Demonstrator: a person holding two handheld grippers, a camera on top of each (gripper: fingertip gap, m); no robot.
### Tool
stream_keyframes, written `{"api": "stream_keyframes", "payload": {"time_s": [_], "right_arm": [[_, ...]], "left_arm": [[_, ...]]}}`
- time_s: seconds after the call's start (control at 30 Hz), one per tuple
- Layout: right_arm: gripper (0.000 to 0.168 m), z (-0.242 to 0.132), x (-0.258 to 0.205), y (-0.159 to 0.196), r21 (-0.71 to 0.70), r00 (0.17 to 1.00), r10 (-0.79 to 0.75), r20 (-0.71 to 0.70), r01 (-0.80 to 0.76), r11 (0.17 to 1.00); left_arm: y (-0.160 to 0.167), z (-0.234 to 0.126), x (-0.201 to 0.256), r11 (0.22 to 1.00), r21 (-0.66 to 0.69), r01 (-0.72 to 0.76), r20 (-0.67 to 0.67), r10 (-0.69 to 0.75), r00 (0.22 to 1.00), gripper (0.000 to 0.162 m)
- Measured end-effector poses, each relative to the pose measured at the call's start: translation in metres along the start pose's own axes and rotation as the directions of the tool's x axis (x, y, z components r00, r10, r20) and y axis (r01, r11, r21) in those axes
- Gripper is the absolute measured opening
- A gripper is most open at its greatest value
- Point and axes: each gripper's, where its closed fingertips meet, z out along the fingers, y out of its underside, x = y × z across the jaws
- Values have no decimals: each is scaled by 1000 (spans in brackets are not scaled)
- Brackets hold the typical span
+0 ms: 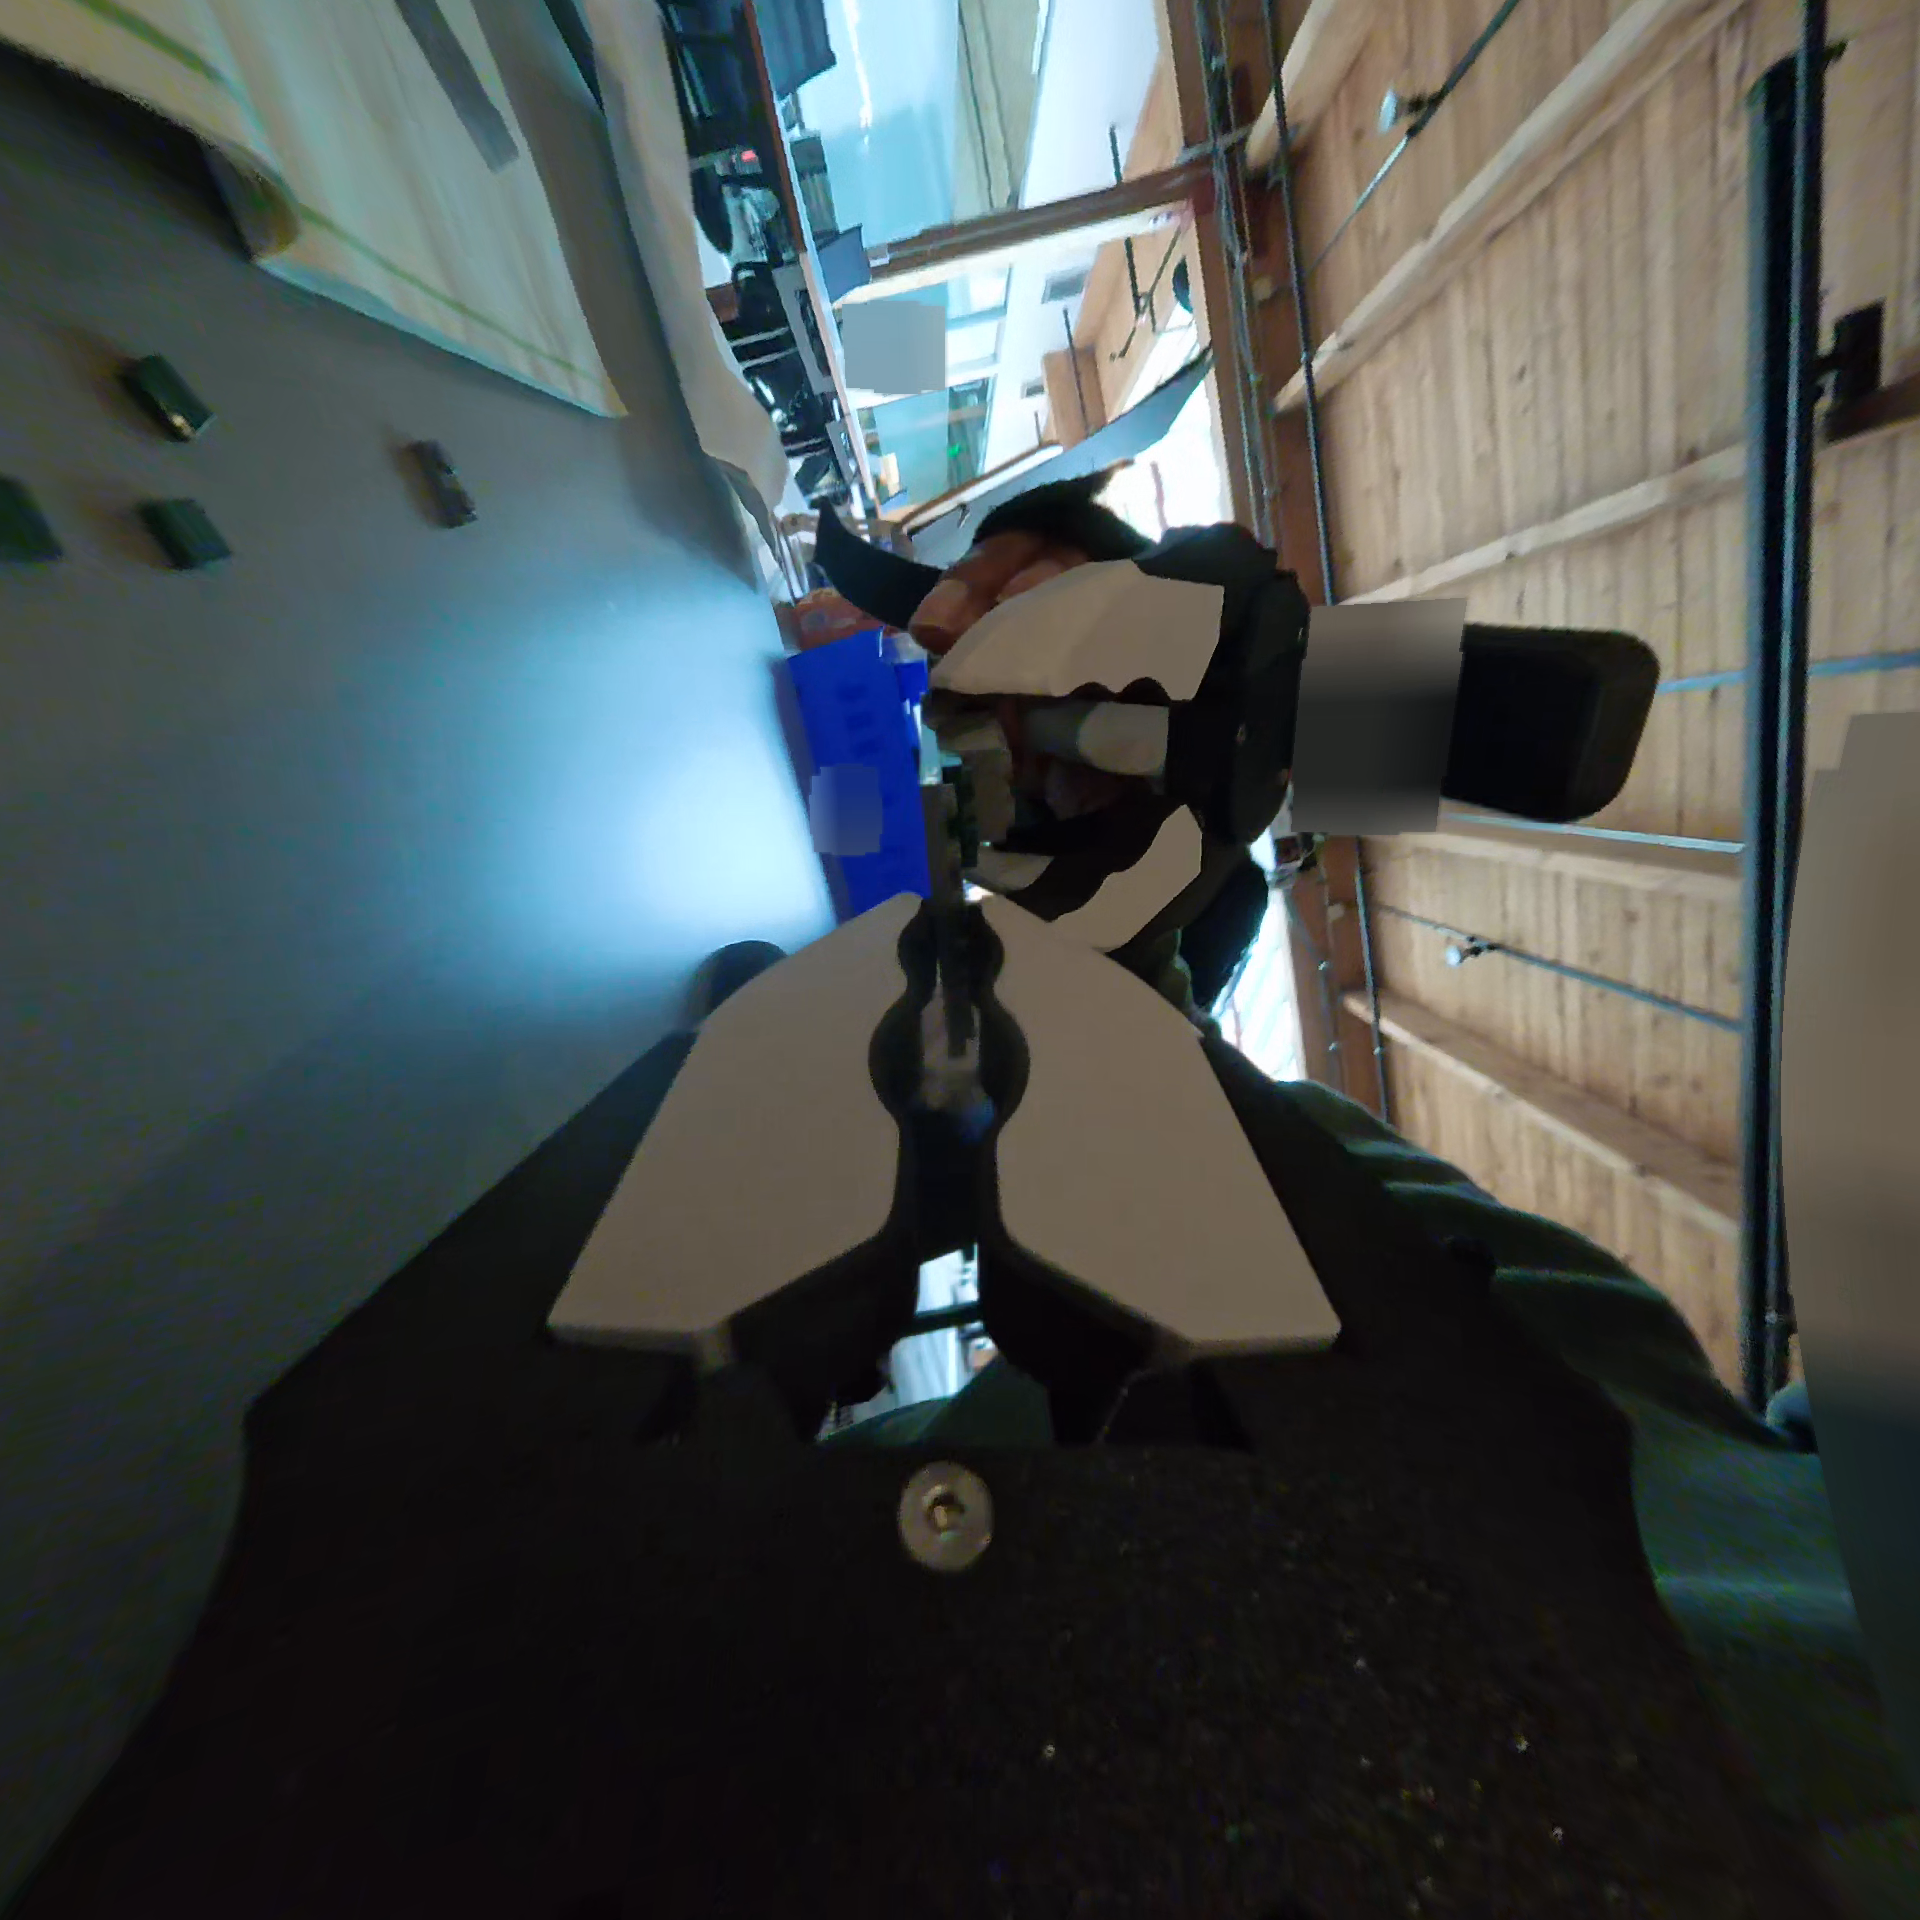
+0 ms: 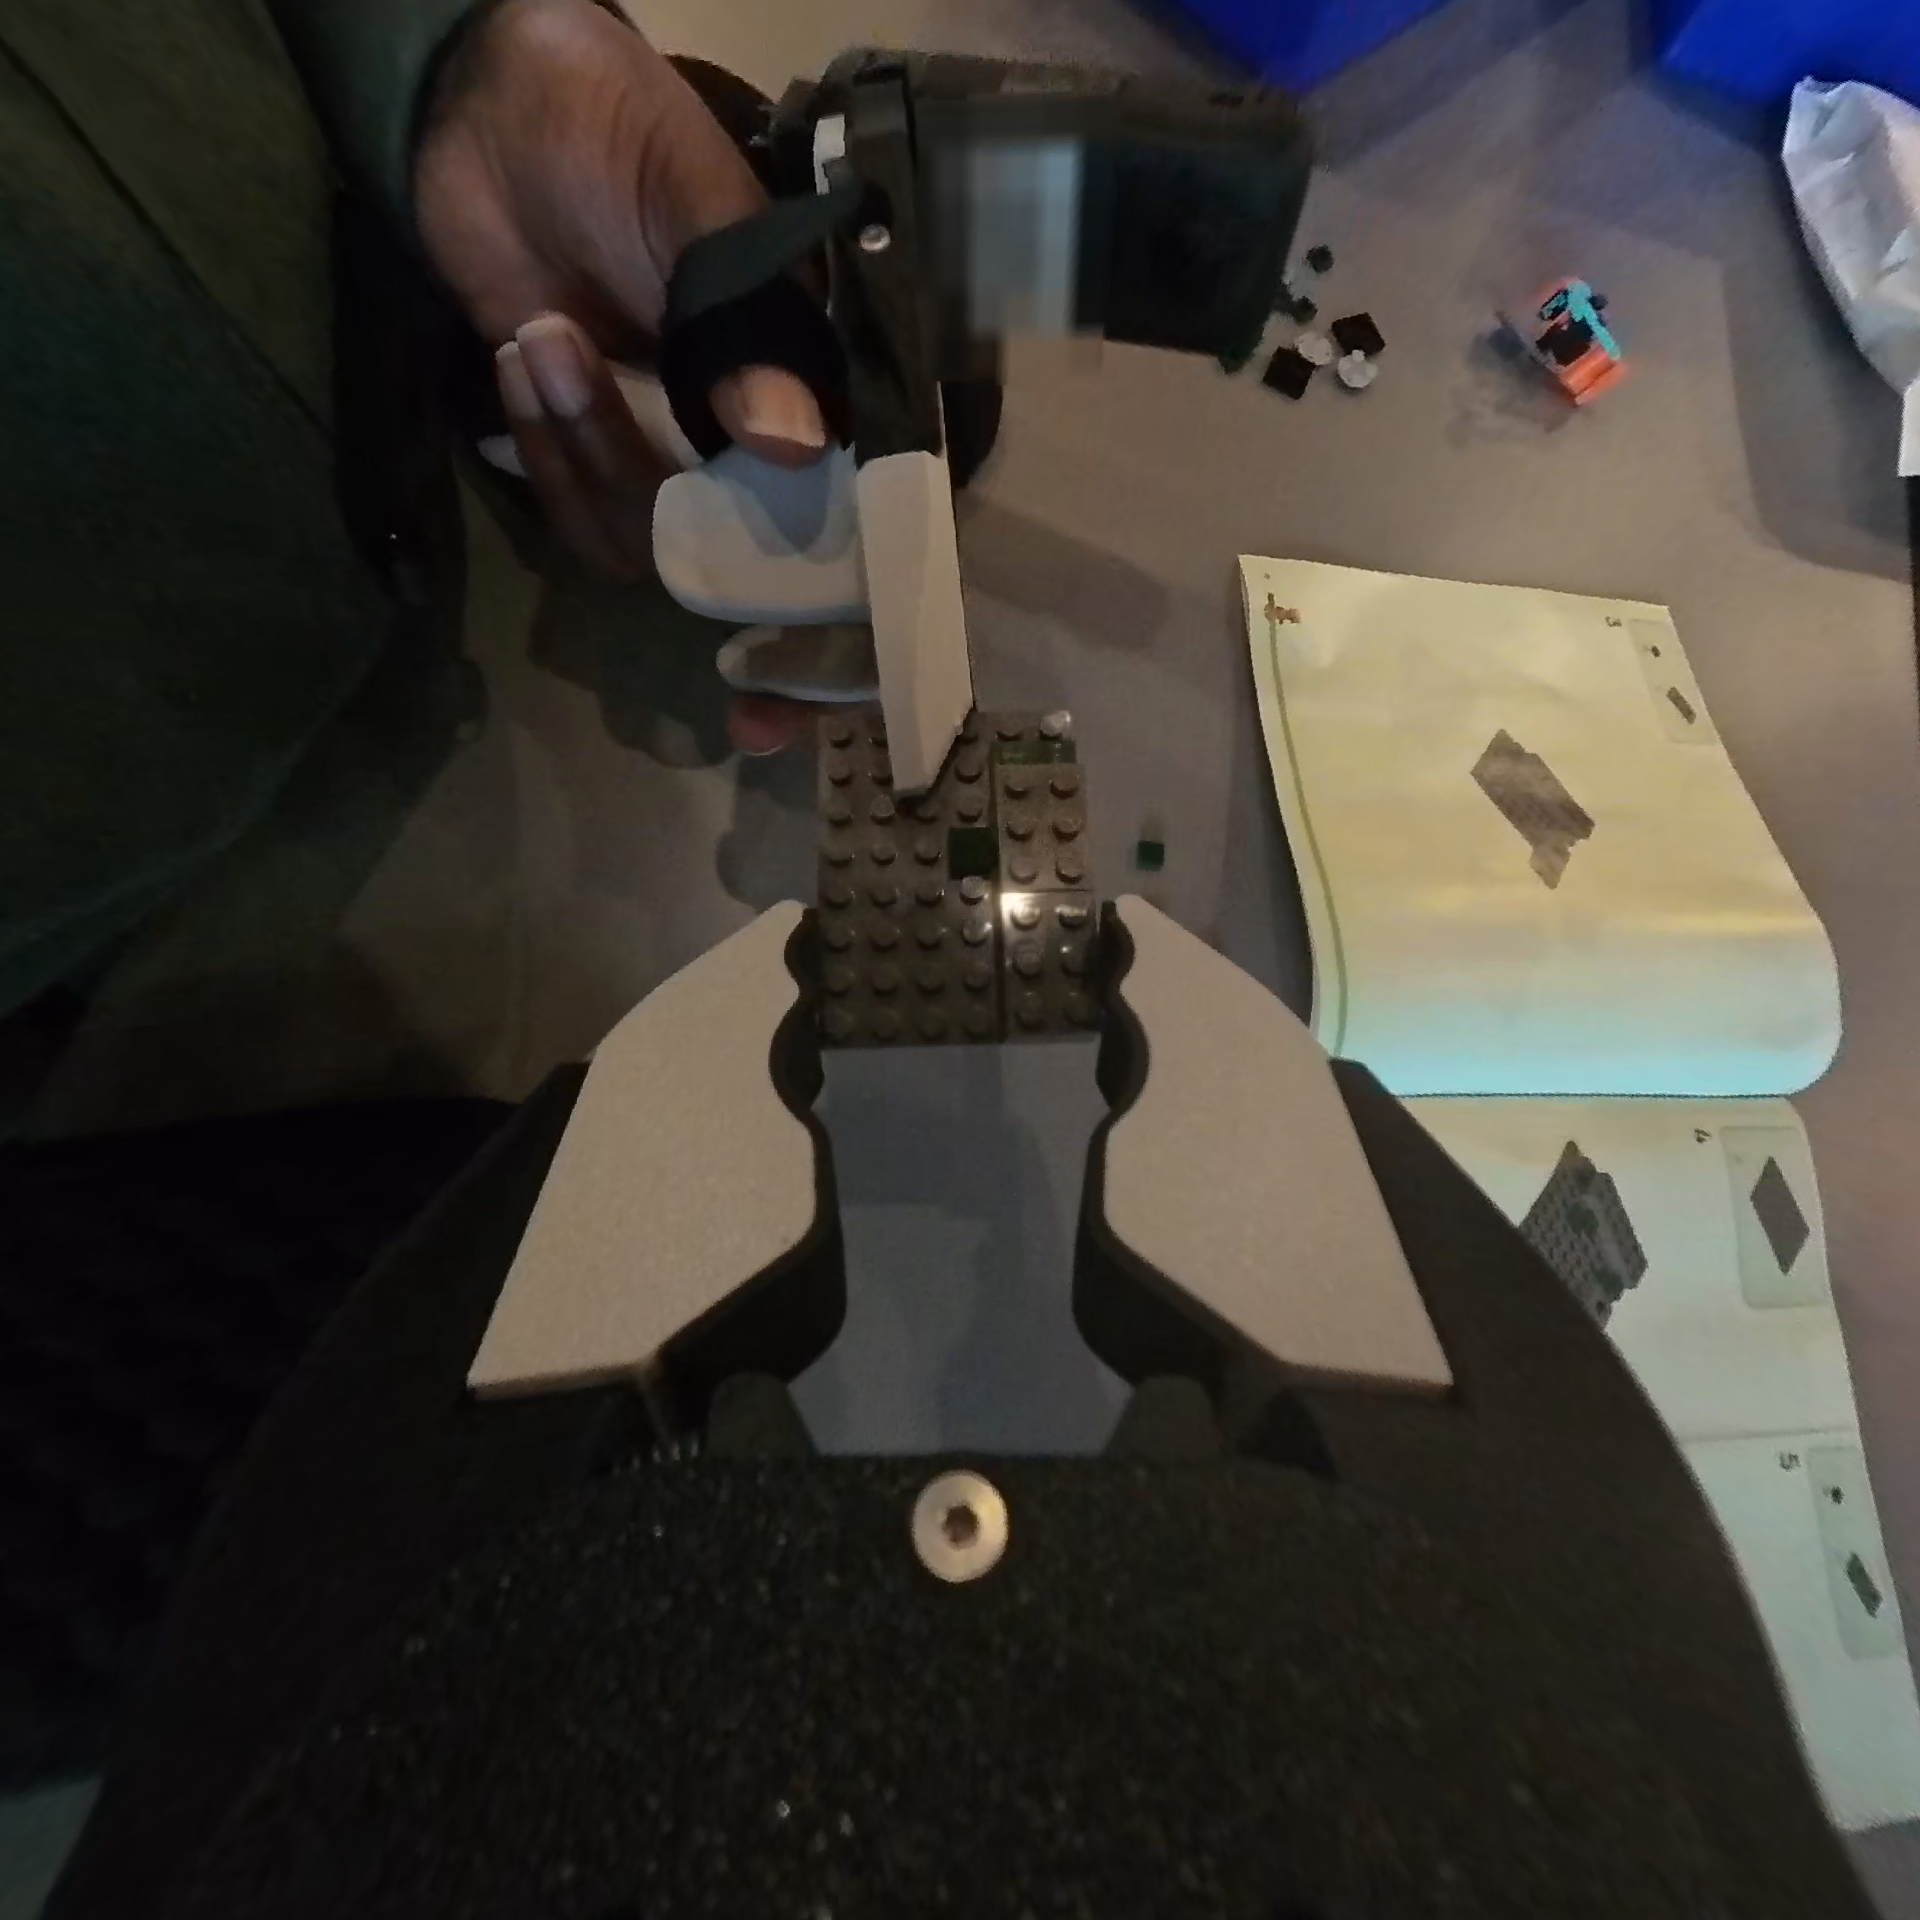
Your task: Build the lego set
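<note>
A dark grey studded Lego plate (image 2: 904,966) with a small dark green tile (image 2: 971,854) on it is held above the table by both grippers. My right gripper (image 2: 954,920) is shut on the plate's two side edges at the near end. My left gripper (image 2: 914,795) comes in from above and clamps the plate's far part. Its lower finger is mostly hidden. In the left wrist view the plate (image 1: 954,977) shows edge-on between the shut fingers of my left gripper (image 1: 951,914), with the right gripper (image 1: 961,779) just beyond.
A small green piece (image 2: 1148,854) lies beside an open instruction booklet (image 2: 1507,831). Small black and white parts (image 2: 1320,348), an orange and teal piece (image 2: 1579,343), a white bag (image 2: 1860,208) and a blue bin (image 1: 852,769) are farther off. Loose green bricks (image 1: 166,395) lie on the table. Left and right tips are no more than a few centimetres apart.
</note>
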Motion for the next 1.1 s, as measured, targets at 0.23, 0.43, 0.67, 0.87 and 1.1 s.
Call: {"api": "stream_keyframes", "payload": {"time_s": [0.23,0.43,0.67,0.87,1.1], "right_arm": [[60,-2,8,6,22,995,97,-35,-96,995],[63,-11,11,18,223,786,616,51,-610,761],[58,-11,-4,9,292,276,819,504,-946,140],[45,-5,3,-3,277,153,780,607,-960,-27],[30,1,9,-7,327,148,774,616,-942,-80]], "left_arm": [[-8,-1,-5,997,65,35,14,-36,999,5],[-16,-3,-9,993,116,34,26,-38,999,4],[-10,2,-6,994,98,46,8,-47,999,5],[-6,6,-1,996,86,38,3,-38,999,5],[-6,6,-1,996,83,40,0,-41,999,5]]}}
